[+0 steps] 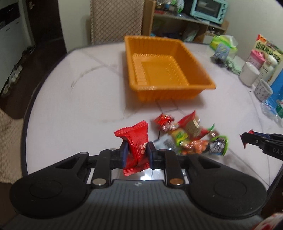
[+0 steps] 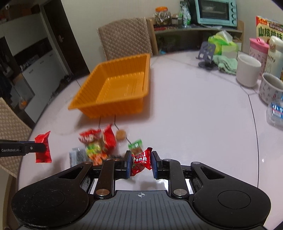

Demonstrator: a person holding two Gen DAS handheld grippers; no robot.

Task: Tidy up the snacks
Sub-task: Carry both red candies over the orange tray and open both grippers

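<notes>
A plain red snack packet [image 1: 135,141] is pinched tight between the blue pads of the left gripper [image 1: 137,154], lifted clear of the white table [image 1: 70,106]. And over on the right gripper [image 2: 141,161], a smaller red candy wrapper [image 2: 141,161] with white lettering is clamped the same way, jaws drawn nearly together on it. Just short of the orange basket [image 1: 166,92], the loose pile of snacks [image 1: 191,138] is seen lying on the table, red, green and orange wrappers jumbled together. The basket itself is seen bare inside, with open tabletop between it and both grippers. Off to the basket's right, a white mug [image 2: 247,70], a patterned cup [image 2: 270,90] and a green cloth [image 2: 227,65] are crowded along the table edge. Behind the basket a woven chair back [image 2: 123,37] is set, with a mint toaster oven [image 2: 215,12] on a shelf beyond.
</notes>
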